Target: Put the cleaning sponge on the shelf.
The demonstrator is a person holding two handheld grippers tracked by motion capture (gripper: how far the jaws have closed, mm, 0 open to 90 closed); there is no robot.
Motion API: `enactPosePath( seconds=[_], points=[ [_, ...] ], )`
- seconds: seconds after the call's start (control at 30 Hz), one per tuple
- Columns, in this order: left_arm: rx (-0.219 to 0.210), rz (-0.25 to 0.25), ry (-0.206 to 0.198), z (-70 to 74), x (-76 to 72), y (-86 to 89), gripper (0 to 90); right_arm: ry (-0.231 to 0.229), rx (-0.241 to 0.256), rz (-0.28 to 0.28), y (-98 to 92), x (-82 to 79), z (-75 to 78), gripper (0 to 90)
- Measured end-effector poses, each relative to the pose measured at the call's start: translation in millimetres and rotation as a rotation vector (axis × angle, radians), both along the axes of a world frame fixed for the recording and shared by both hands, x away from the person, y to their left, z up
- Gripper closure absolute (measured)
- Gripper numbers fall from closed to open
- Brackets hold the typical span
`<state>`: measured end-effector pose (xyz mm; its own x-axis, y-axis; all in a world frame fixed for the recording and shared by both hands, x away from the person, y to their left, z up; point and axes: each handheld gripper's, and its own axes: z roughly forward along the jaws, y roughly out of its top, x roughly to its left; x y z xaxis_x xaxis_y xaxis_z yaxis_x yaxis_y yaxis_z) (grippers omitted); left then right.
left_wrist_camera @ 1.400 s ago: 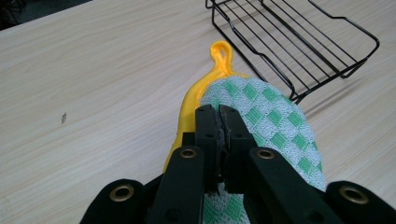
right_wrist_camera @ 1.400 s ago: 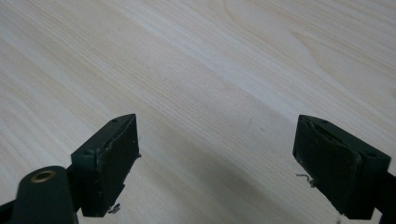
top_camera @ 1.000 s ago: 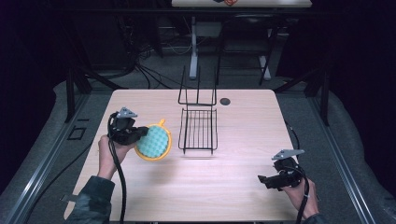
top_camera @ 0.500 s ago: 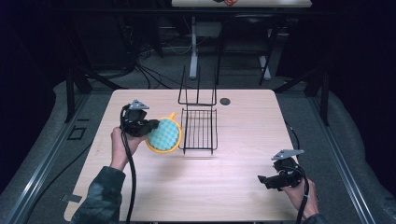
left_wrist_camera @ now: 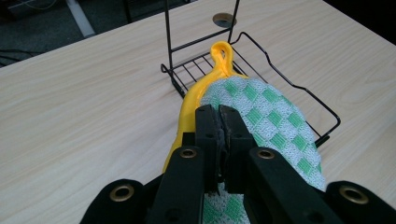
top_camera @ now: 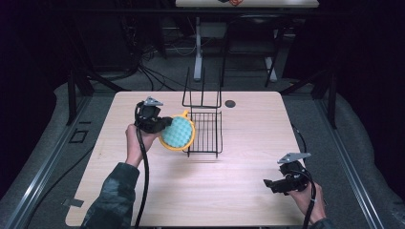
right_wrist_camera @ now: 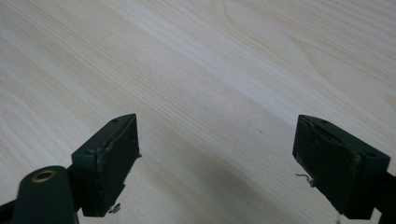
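The left gripper is clenched on a green-checked pot holder with a yellow rim, held above the desk just left of the wire rack near the far edge. It looks light, soft and floppy, so the stiffer rim or its hanging loop seems the best place to grip. Near the desk's front right corner, the right gripper hangs released, its jaws wide apart over bare wood.

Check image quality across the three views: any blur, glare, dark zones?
High view: table evenly lit, surroundings nearly black, picture soft. Left gripper view: pot holder and wire rack sharp, left gripper dark but readable, no glare. Right gripper view: wood grain crisp, right gripper casts a soft shadow on the table between its open jaws.
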<state>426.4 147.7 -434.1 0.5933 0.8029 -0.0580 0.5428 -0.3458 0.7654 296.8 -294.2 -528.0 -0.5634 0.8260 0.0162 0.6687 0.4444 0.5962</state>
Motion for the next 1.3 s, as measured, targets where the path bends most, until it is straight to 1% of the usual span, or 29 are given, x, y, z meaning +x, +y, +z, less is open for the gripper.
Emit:
enactPosePath(
  seconds=[0.07,0.2,0.3,0.33,0.4,0.43,0.47,0.5,0.6,0.67,0.7,0.73,0.77,0.8,0.9,1.03,1.1,1.3],
  points=[
    [-0.002,0.002,-0.003,-0.2,1.9,-3.2,87.6,0.000,0.008,0.000,0.5,-0.1,-0.5,14.1],
    [-0.006,0.006,-0.007,-0.9,5.0,-7.9,87.6,-0.001,0.007,-0.001,0.1,-0.2,-0.4,14.1],
    [-0.019,0.013,-0.003,-5.7,8.6,-13.2,87.6,-0.001,0.008,0.000,0.0,-0.1,-0.7,14.1],
    [-0.028,0.021,-0.007,-7.3,9.4,-14.3,87.6,0.004,0.005,0.000,0.0,-0.2,-0.4,14.1],
    [-0.027,0.021,-0.002,-8.2,10.5,-15.0,87.6,0.004,0.008,0.003,0.2,-0.2,-0.5,14.1],
    [-0.039,0.033,-0.003,-11.4,12.5,-17.2,87.6,0.003,0.006,0.004,0.3,-0.2,-0.5,14.1],
    [-0.039,0.033,-0.003,-11.4,12.5,-17.2,87.6,0.003,0.007,0.004,0.4,-0.2,-0.5,14.2],
    [-0.044,0.039,0.001,-14.5,14.9,-18.8,87.6,0.004,0.007,0.005,0.5,-0.2,-0.6,14.1],
    [-0.067,0.052,0.008,-20.8,18.5,-22.1,87.6,0.007,0.009,0.005,0.9,-0.4,-0.8,14.1],
    [-0.066,0.053,0.016,-25.3,21.1,-24.5,87.6,0.007,0.008,0.006,1.1,-0.4,-0.8,14.1],
    [-0.066,0.053,0.016,-25.3,21.1,-24.5,87.6,0.006,0.007,0.007,1.1,-0.2,-0.7,14.2],
    [-0.070,0.056,0.025,-29.9,23.1,-27.4,87.6,0.006,0.007,0.008,1.0,0.0,-0.9,14.1],
    [-0.070,0.056,0.025,-29.9,23.1,-27.4,87.6,0.006,0.007,0.008,1.0,0.0,-0.9,14.1],
    [-0.073,0.057,0.032,-33.4,24.8,-29.8,87.6,0.009,0.010,0.008,1.0,0.2,-1.5,14.1],
    [-0.073,0.065,0.030,-36.4,26.0,-31.7,87.6,0.006,0.011,0.010,0.9,0.5,-2.3,14.2],
    [-0.091,0.074,0.038,-43.3,27.9,-37.5,87.6,0.010,0.010,0.012,1.0,0.5,-2.3,14.2],
    [-0.091,0.067,0.042,-46.1,28.9,-40.0,87.6,0.012,0.006,0.012,1.1,0.6,-2.4,14.2],
    [-0.104,0.073,0.047,-51.2,30.5,-47.0,87.5,0.017,0.008,0.013,1.4,0.7,-2.5,14.2]
  ],
)
